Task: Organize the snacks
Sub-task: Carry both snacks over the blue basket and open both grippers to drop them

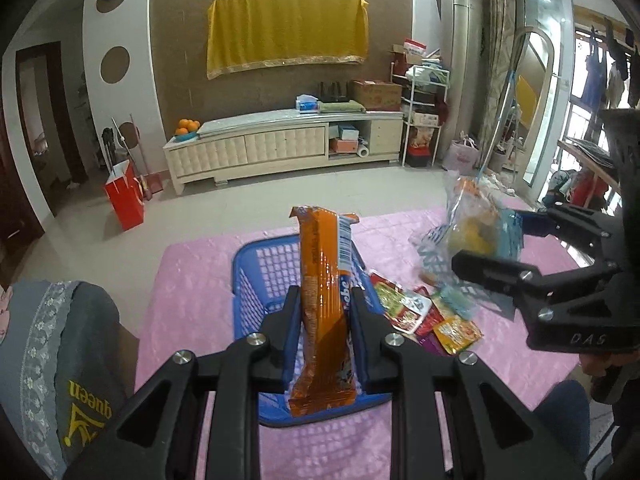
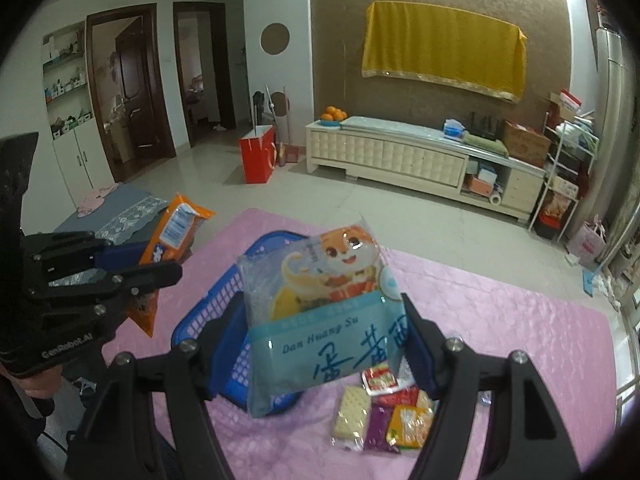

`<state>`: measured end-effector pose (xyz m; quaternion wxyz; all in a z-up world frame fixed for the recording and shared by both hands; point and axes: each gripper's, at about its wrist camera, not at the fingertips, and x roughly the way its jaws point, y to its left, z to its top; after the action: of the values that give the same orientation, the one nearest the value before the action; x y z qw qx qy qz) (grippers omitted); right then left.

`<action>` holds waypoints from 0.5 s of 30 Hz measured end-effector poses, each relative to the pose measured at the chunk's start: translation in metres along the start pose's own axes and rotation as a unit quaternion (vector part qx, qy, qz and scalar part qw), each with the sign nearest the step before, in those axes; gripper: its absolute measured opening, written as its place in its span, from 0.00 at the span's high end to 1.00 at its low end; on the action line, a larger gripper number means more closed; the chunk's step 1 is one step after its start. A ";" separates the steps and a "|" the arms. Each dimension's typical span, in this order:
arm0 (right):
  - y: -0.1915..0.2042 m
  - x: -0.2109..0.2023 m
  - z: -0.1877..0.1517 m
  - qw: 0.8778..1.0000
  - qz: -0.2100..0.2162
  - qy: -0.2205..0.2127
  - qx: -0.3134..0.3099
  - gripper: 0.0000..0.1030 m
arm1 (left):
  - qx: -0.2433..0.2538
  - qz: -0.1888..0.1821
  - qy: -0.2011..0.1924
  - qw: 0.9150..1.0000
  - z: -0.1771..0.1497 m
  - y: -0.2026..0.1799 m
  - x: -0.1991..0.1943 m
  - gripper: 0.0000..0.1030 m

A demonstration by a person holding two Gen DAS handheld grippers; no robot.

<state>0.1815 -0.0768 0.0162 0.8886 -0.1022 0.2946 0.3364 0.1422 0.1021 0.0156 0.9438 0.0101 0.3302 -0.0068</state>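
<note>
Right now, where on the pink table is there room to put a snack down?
The pink tablecloth is bare right of the blue basket, beyond the small packets. The basket's floor looks empty too. It is crowded just right of the basket, where the packets lie.

Black left gripper (image 1: 325,304), blue-lined jaws, silver screws; right gripper (image 2: 320,340) apparently alike.

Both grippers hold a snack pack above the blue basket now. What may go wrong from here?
1. The left gripper pinches the long orange pack near its lower part only, so the tall pack might tip or slip out.
2. The right gripper holds the wide light-blue pack by its edges; the soft bag may sag and slide out.
3. Both packs hang close over one blue basket, so the grippers might bump each other.
</note>
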 end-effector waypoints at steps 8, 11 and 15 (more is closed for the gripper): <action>0.010 0.038 0.015 1.000 0.020 0.023 -0.004 0.27 | -0.006 -0.005 0.009 1.000 0.015 0.024 0.020 0.80; 0.011 0.056 0.016 0.999 0.027 0.038 -0.008 0.27 | -0.009 -0.002 0.024 1.000 0.016 0.032 0.035 0.80; 0.011 0.080 0.016 0.998 0.026 0.058 -0.015 0.27 | -0.030 -0.014 0.045 0.998 0.015 0.048 0.060 0.80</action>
<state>0.2296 -0.0190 -0.0185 0.8591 -0.1275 0.3434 0.3575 0.1996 0.1490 -0.0091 0.9279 -0.0222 0.3721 -0.0092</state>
